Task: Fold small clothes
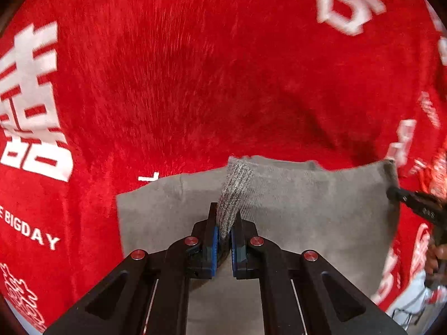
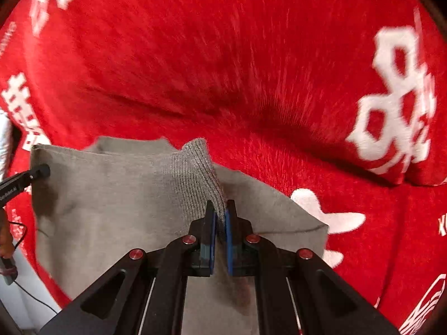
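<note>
- Left wrist view: the left tool (image 1: 225, 224) is clenched on a ribbed grey band (image 1: 236, 192) of the grey garment (image 1: 307, 217), pinched between its blue pads (image 1: 214, 240).
- Right wrist view: the right tool (image 2: 220, 220) is likewise clenched on a ribbed grey band (image 2: 199, 178) of the same garment (image 2: 111, 209); each tool's tip shows at the side of the other's view, so the two grip opposite ends.
- The garment lies directly ahead of and below both tools, its long axis running from one tool to the other, so neither hand is nearer.
- It looks like a soft, plain grey knit with ribbed cuffs, already layered at its far edge, spread on a red plush blanket (image 1: 195, 83) with white lettering.
- Judging from this, the coming move is to carry both gripped bands forward together, keeping them level so the fold lands square.
</note>
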The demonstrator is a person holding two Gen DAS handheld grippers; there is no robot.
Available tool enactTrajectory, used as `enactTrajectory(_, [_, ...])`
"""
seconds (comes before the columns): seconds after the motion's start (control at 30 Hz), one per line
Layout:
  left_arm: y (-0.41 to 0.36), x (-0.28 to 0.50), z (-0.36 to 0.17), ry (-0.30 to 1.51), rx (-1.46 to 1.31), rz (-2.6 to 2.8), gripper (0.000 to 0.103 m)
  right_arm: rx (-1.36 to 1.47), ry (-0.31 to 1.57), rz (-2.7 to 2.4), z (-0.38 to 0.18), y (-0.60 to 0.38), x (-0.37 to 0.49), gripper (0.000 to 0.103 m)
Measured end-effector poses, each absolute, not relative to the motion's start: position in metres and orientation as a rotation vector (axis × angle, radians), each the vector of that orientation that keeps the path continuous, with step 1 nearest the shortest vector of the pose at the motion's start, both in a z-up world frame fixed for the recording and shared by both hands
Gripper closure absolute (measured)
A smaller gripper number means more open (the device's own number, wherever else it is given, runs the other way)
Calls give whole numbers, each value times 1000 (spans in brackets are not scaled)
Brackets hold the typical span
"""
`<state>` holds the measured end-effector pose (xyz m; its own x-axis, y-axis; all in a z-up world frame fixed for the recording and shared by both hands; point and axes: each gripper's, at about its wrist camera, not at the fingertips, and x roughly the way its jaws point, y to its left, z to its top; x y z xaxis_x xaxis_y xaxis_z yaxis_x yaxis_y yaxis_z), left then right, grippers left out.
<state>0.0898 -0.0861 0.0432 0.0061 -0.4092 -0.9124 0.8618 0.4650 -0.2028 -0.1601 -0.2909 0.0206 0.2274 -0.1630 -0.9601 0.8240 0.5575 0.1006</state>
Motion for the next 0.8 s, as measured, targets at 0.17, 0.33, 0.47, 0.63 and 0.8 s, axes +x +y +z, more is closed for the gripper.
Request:
enactTrajectory(0.17, [-109,98,-9,1242,515,-946,95,776,1184,-770,-17,-303,-160,96])
enactTrajectory(0.33, [-117,101,-34,1240,576,-864,95,781,1187,-795,-20,-305,-164,93])
enactTrajectory(0.47, [-113,118,-33,1252,555,-769,94,802,1197,-887,-11,-316,-181,92])
enactTrajectory(0.63, [-101,130,-9,1163,638,-690,94,873,1158,-867,7,-309,-209,92])
enactTrajectory(0.8, [-80,131,17,1216,568,-768,94,916,1097,-753,19,-279,-214,92])
